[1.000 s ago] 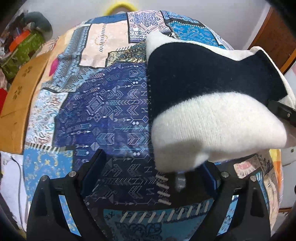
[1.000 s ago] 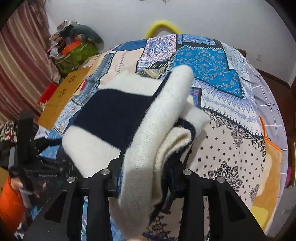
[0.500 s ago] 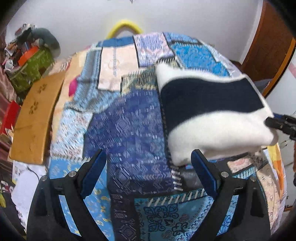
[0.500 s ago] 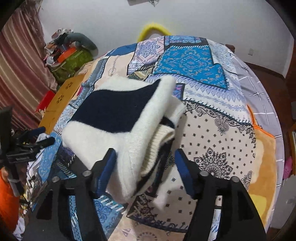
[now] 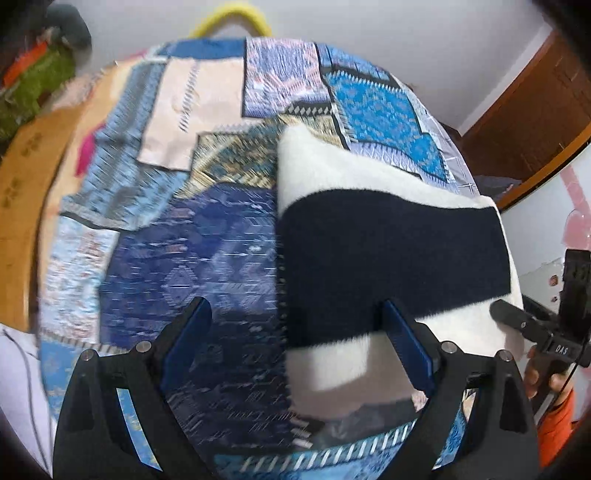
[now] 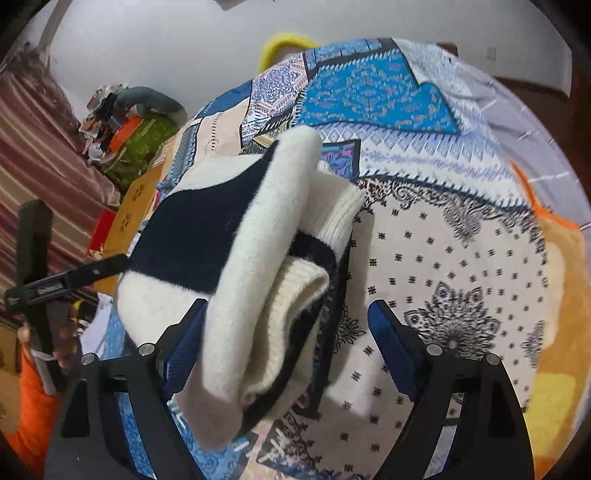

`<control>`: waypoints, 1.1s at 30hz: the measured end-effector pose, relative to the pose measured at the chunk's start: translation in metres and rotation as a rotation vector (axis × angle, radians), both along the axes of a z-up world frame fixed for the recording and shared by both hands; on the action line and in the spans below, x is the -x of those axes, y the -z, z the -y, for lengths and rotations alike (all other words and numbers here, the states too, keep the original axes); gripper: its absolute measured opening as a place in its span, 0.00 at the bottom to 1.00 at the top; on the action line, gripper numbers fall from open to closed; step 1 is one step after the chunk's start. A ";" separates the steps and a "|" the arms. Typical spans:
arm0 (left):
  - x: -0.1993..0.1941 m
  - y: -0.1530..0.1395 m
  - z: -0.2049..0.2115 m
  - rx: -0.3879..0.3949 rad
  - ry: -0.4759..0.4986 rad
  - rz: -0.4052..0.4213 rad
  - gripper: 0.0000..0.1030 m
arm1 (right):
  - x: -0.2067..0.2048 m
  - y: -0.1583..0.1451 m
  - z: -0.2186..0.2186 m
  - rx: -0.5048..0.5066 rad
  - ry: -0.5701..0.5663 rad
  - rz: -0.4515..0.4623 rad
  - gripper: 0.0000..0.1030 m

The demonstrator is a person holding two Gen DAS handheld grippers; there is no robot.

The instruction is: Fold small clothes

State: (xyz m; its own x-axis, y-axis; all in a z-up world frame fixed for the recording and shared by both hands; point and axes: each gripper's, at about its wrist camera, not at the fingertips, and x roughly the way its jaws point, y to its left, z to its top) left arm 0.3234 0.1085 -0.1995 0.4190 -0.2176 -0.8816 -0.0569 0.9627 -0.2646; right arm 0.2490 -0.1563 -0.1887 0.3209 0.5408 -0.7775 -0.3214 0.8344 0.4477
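Observation:
A folded cream and navy striped knit garment (image 5: 391, 258) lies on the patchwork bedspread (image 5: 192, 266). In the right wrist view it shows as a thick folded stack (image 6: 236, 251). My left gripper (image 5: 295, 332) is open, with its right finger over the garment's near edge and its left finger over bare bedspread. My right gripper (image 6: 284, 336) is open, its jaws spread wide around the near end of the stack. Each gripper shows in the other's view: the right one (image 5: 532, 328) at the garment's right edge, the left one (image 6: 70, 277) at its left edge.
A wooden board (image 5: 26, 206) lies along the bed's left side. A green bag and clutter (image 6: 136, 136) sit at the far left corner by a striped curtain (image 6: 40, 166). A yellow hoop (image 5: 232, 20) leans on the wall behind. An orange cloth (image 6: 554, 295) covers the bed's right edge.
My right gripper let go of the garment and opened wide. The garment dropped flat onto the bedspread. My left gripper stayed open and moved closer to the garment's near edge.

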 end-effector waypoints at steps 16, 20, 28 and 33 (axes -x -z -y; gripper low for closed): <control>-0.042 0.044 0.000 0.302 -0.001 -0.113 0.96 | -0.023 0.028 0.001 -0.179 -0.013 -0.094 0.87; -0.045 0.050 -0.002 0.372 -0.014 -0.132 0.95 | -0.025 0.033 0.002 -0.228 -0.008 -0.121 0.87; -0.041 0.043 0.007 0.394 -0.004 -0.116 0.80 | -0.017 0.019 -0.008 -0.219 -0.041 -0.094 0.61; -0.028 0.021 0.005 0.367 0.030 -0.046 0.62 | -0.012 0.001 -0.014 -0.171 -0.062 -0.032 0.44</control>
